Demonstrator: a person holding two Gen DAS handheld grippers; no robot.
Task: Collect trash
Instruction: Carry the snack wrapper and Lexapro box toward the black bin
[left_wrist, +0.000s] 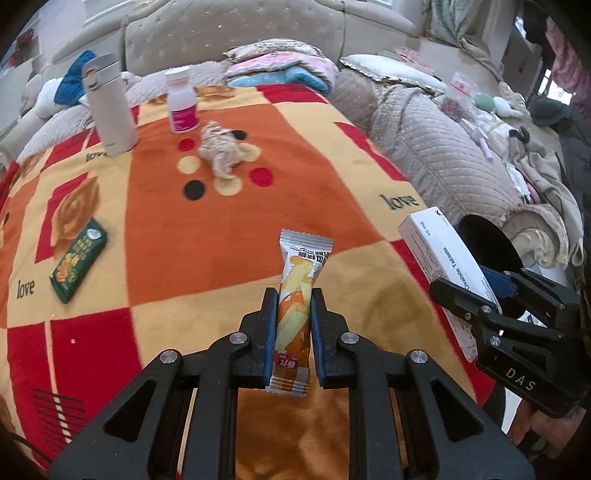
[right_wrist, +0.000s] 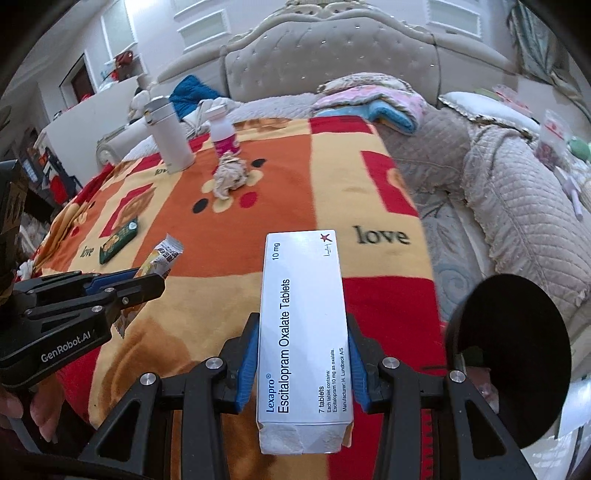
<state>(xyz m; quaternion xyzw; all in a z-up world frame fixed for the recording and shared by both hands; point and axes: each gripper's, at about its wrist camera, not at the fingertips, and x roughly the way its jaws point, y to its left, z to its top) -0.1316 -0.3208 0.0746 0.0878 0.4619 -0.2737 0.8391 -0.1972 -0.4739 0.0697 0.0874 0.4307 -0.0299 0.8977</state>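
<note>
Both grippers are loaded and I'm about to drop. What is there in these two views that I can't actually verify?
- Black bin, right wrist view: interior dark, its lower part behind the right gripper.
- Same bin, left wrist view: the tablet box and right gripper cover it.
- Green packet: label too small.
- Snack wrapper, right wrist view: mostly behind the left gripper.

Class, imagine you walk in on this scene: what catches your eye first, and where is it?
The left claw grips an orange snack packet over the bright checked blanket. The right claw grips a white tablet box beside a black bin. Farther back, a crumpled tissue lies near a flask.
</note>
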